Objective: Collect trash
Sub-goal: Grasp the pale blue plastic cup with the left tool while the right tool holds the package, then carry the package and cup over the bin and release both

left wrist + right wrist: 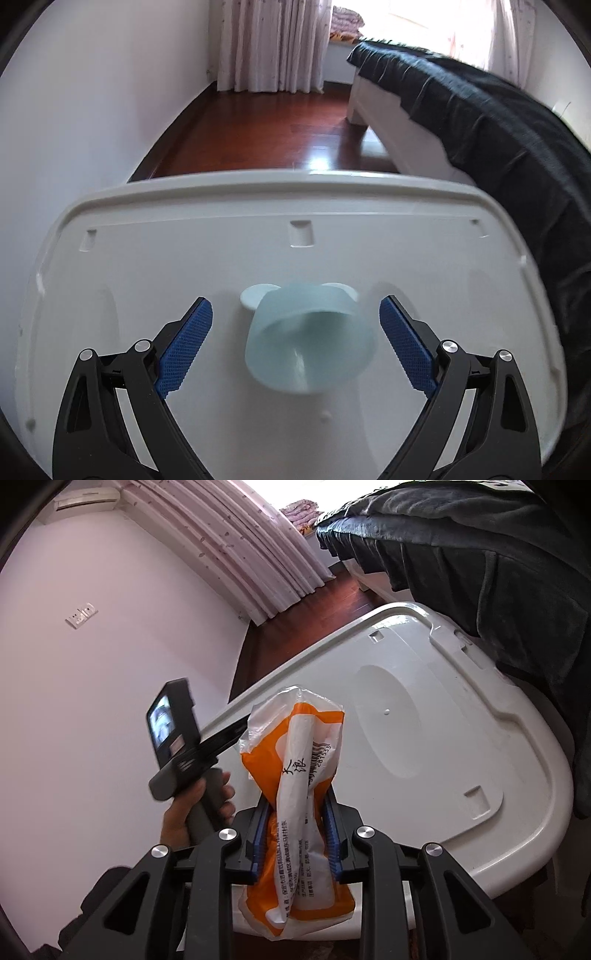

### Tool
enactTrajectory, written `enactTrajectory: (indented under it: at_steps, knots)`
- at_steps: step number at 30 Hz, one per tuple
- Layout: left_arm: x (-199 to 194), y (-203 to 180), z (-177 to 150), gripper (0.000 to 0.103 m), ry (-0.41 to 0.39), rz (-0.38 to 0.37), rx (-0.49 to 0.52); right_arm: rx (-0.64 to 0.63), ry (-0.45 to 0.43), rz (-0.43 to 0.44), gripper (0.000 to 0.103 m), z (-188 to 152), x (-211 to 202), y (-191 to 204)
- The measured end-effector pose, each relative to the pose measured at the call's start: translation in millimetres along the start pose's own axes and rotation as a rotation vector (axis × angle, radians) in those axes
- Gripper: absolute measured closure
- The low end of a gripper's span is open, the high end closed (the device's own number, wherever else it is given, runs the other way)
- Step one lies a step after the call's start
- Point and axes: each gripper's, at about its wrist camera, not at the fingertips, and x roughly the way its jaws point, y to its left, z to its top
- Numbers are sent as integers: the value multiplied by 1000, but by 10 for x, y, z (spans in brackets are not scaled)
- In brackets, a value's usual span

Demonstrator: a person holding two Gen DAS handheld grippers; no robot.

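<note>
My right gripper [295, 812] is shut on an orange and white plastic wrapper [295, 753] with printed text and a barcode, held upright above the white lid. My left gripper [295, 317] is open, its blue pads [184, 350] either side of a pale blue plastic bowl [310, 343] that stands on the white plastic lid [184, 251]. The bowl's white ear-shaped handles show behind it. The pads do not touch the bowl. The left gripper's handle and the hand holding it [192, 775] show in the right wrist view.
The white lid [443, 709] is a large bin or box top with recesses. A bed with a dark grey cover [498, 122] runs along the right. Red-brown wood floor [258, 133], pink curtains [273, 44] and a white wall [74, 110] lie beyond.
</note>
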Motion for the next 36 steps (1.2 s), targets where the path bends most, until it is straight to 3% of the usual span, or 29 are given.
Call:
enactTrajectory:
  at_steps: [2,3,4,5,12,18,29,36]
  knots:
    - [99,1,-29,14,14,5,-7,22,18,5,77,-5,45,-44]
    - [114,4,-51,19,12,17,-8,32,23,10,77,-15,40,-51]
    - [125,10,-76,25,6,12,-8,38,27,11,77,-8,62,-56]
    - [129,11,-99,42,10,-16,-4,37,26,6,77,-18,64,-44]
    - [-56,24,-232,43,-50,-41,24,4,25,-5,77,-48,120,39]
    - [-587,17,-466,43,-122,-46,85,-16,6,-25,77,-77,102,93]
    - [-1980,389,-1660,43,-158,-48,61,-56,-27,-60,76,-172,30,137]
    - [-2642,574,-2494,43,-148,21,37,-225,-19,-48,76,-575,-48,381]
